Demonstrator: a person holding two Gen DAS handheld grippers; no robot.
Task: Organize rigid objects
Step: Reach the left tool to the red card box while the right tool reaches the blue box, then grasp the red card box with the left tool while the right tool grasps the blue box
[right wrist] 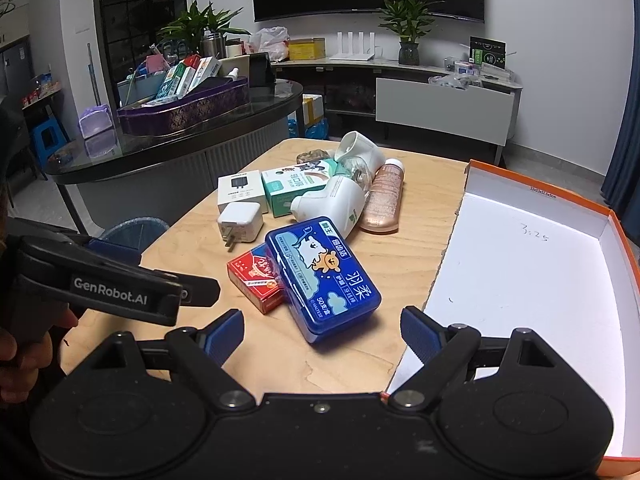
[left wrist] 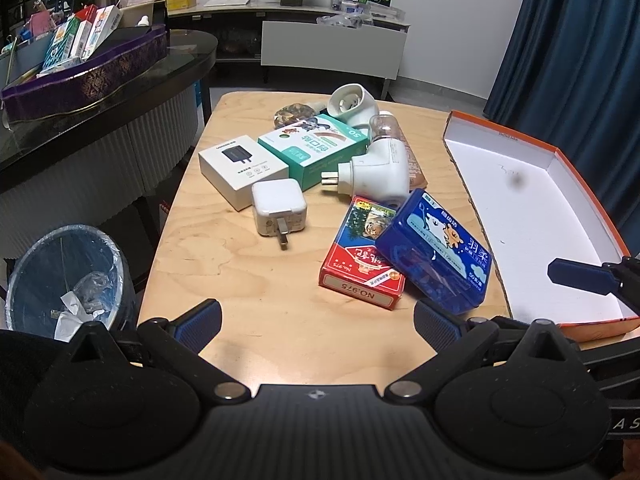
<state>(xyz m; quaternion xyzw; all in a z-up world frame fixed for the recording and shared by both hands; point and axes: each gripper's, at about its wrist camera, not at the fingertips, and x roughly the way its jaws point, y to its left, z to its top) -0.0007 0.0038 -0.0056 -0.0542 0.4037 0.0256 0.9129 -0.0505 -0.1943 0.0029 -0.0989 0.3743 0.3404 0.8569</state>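
Rigid objects lie heaped on the wooden table (left wrist: 248, 312), none yet in the orange-rimmed white tray (right wrist: 516, 280), which is bare inside. The right gripper (right wrist: 322, 334) hangs with its jaws spread wide and nothing between them; straight ahead of it, nearest of all, lies the blue plastic case (right wrist: 322, 280), one edge propped on the red card box (right wrist: 252, 276). The case looks hard, light and glossy, so probably slippery; taking it across its shorter sides should suit the open jaws, and being tilted it may rock when touched. The left gripper (left wrist: 318, 324) is likewise wide apart and empty, with the red card box (left wrist: 360, 260) just ahead to its right and a white charger cube (left wrist: 278, 210) further out, prongs pointing back at it. Beyond these sit a white charger box (left wrist: 240, 168), a green carton (left wrist: 312, 150), white plug-in devices (left wrist: 372, 172) and a copper-coloured bottle (right wrist: 382, 196), crowded and touching. The tray lies to the right of both grippers. A blue waste bin (left wrist: 64, 276) stands off the left gripper's left, below the table edge.
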